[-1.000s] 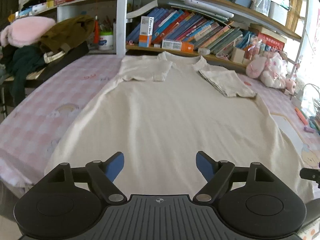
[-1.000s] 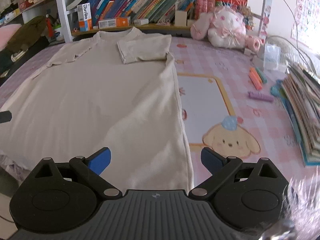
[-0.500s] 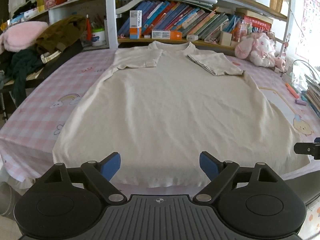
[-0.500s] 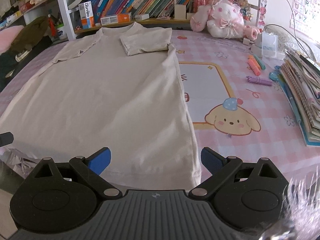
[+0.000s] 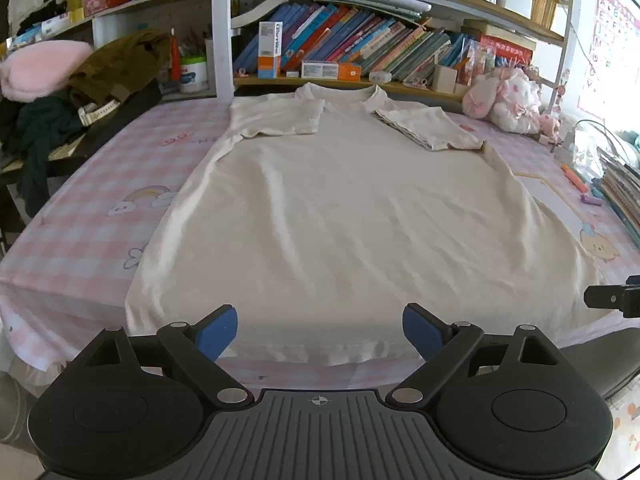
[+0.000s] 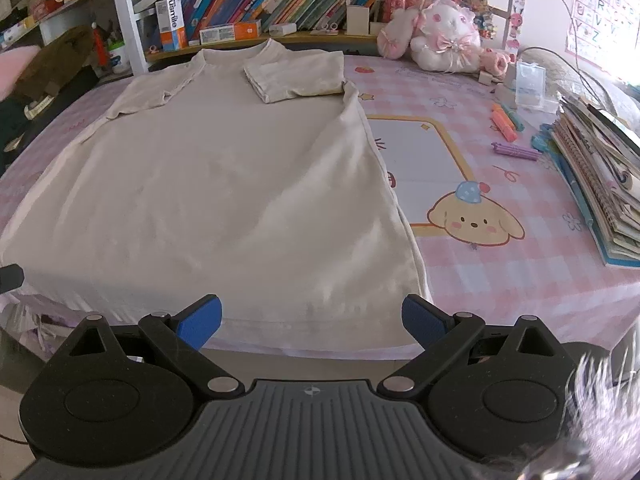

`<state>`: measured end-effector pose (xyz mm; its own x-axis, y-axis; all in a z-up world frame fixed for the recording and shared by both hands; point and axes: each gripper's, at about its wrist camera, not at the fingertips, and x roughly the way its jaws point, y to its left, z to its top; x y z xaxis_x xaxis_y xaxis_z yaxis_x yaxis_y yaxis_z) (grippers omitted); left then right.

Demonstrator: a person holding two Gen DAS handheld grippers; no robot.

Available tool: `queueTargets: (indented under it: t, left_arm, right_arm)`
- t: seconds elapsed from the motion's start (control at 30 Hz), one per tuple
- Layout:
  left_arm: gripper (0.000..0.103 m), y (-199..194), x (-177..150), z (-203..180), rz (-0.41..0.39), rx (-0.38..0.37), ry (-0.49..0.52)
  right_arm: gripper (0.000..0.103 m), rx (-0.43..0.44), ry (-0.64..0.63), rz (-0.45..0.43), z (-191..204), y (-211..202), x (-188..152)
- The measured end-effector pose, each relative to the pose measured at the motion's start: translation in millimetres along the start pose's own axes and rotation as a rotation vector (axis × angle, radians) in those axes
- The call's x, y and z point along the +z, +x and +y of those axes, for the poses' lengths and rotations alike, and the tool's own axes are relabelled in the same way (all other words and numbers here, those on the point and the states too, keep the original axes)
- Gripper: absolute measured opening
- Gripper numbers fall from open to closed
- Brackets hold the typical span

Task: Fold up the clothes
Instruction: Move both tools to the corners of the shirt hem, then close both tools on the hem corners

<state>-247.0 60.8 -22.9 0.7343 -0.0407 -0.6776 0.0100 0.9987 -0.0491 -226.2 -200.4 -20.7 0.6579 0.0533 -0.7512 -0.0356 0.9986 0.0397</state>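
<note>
- Cream T-shirt (image 5: 340, 208) spread flat across a pink checked tablecloth (image 5: 92, 232); collar at 12 o'clock beside the bookshelf (image 5: 360, 52), hem at 6 o'clock along the near table edge.
- Both short sleeves already folded inward onto the chest, at 11 and 1 o'clock.
- Left gripper (image 5: 320, 330) just widened, blue pads spread over the middle of the hem, nothing between them.
- Right gripper (image 6: 312, 318) likewise spread and empty, over the hem's right-hand corner.
- Probably light, limp, thin knit: no stiffness, likely to sag, drag and wrinkle, not fragile.
- Best grips, by judgement: both hem corners, at 7 and 5 o'clock, pinching both layers together.
</note>
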Motion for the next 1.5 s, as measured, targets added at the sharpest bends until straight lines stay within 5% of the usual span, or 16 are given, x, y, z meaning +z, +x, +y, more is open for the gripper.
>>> queueTargets:
  t: [0.47, 0.73, 0.87, 0.97, 1.33, 1.5]
  left_arm:
    - [0.090, -6.6, -9.2, 55.9, -0.002, -0.002, -0.115]
    - [0.057, 12.1, -20.2, 114.1, 0.067, 0.033, -0.197]
    - [0.053, 30.8, -20.0, 137.9, 0.110, 0.022, -0.170]
    - [0.053, 44.5, -16.3, 150.7, 0.137, -0.005, -0.139]
    - [0.053, 74.3, -8.8, 179.9, 0.215, -0.166, -0.131]
    - [0.053, 77.8, -7.9, 187.2, 0.232, -0.200, -0.183]
  right_arm:
    - [0.097, -0.026, 0.064, 0.002, 14.9, -6.4, -5.9]
    - [0.090, -0.029, 0.073, 0.015, 18.8, -4.7, -12.0]
    - [0.079, -0.043, 0.050, 0.037, 12.3, 0.1, -15.5]
    - [0.070, -0.051, 0.023, 0.064, 4.8, 3.9, -17.3]
    - [0.062, -0.049, 0.082, 0.178, -72.6, 25.9, -6.2]
    - [0.056, 0.051, 0.123, 0.257, -96.5, 42.2, 10.3]
